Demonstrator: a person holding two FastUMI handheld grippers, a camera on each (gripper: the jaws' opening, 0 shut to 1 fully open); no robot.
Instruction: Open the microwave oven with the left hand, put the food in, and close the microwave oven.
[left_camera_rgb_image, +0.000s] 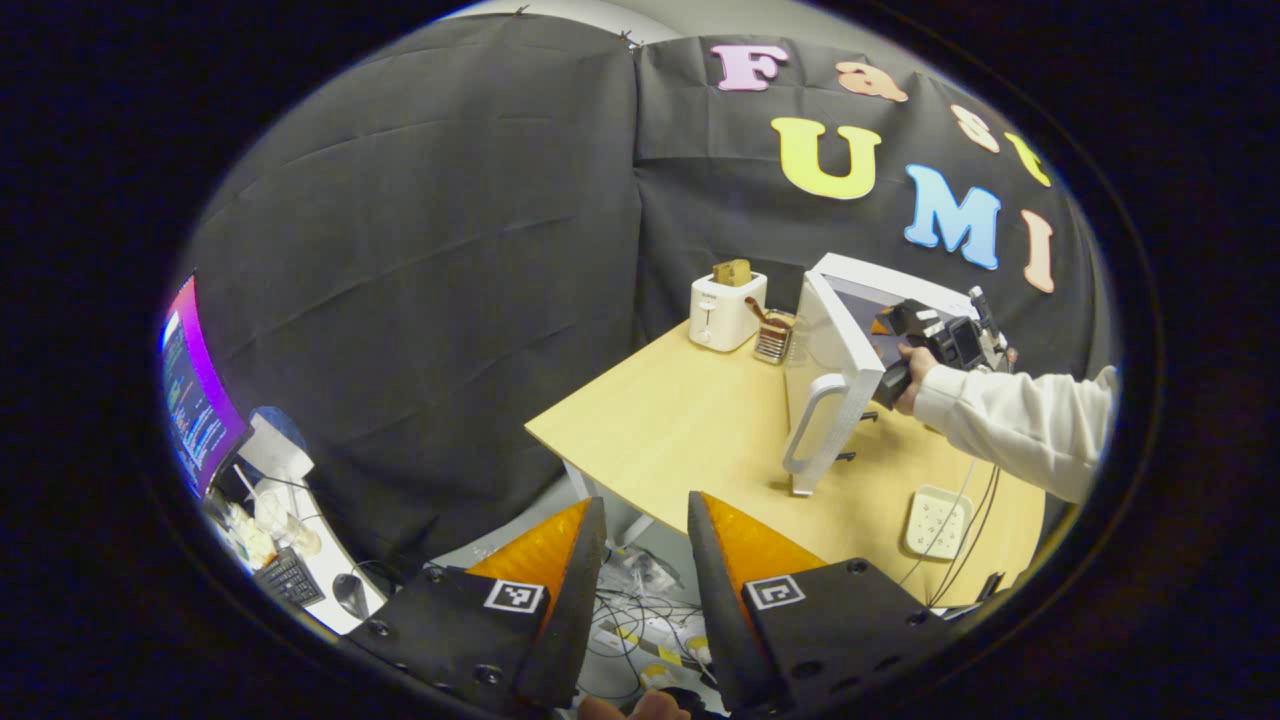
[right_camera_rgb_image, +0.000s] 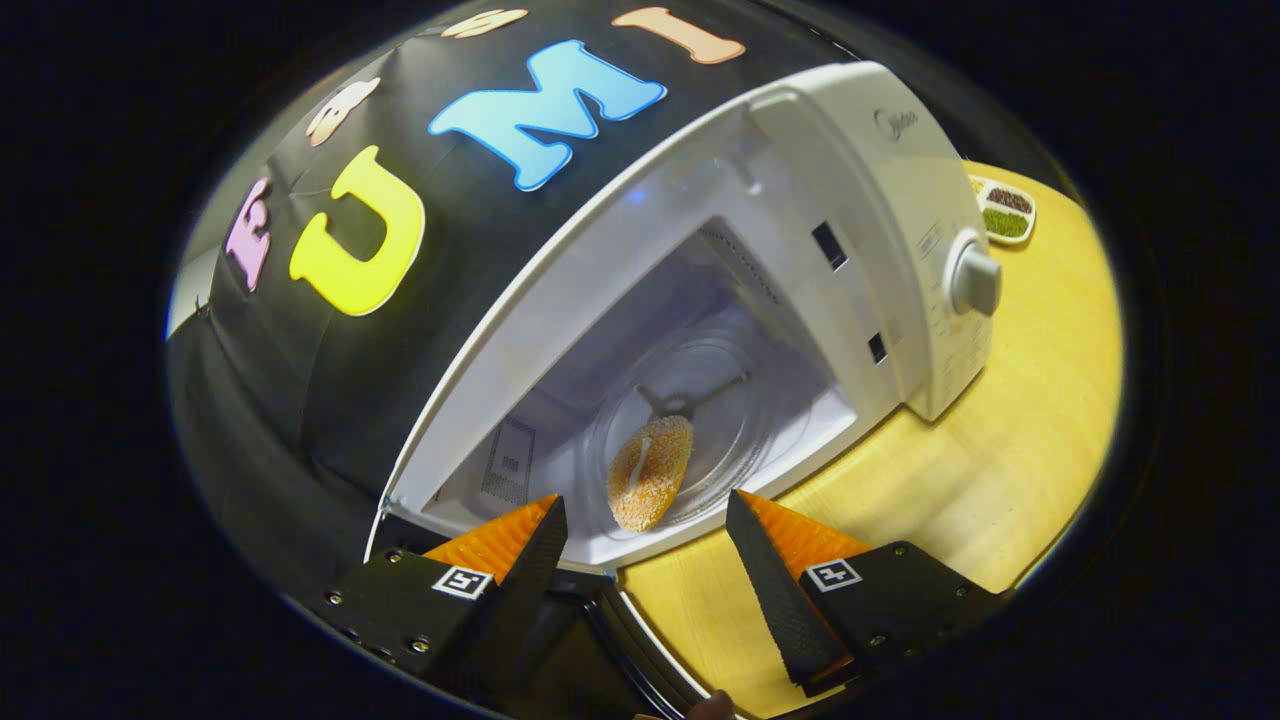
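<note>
The breaded patty (right_camera_rgb_image: 650, 472) is lying, seemingly flat, inside the open microwave oven (right_camera_rgb_image: 880, 210); both grippers' jaws are gaping, released

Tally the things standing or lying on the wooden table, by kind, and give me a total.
Microwave oven, door open, food on its glass plate: 1
Toaster: 1
Small rack of utensils beside the toaster: 1
White power strip: 1
Divided dish with dark and green fillings: 1
Total: 5
</note>
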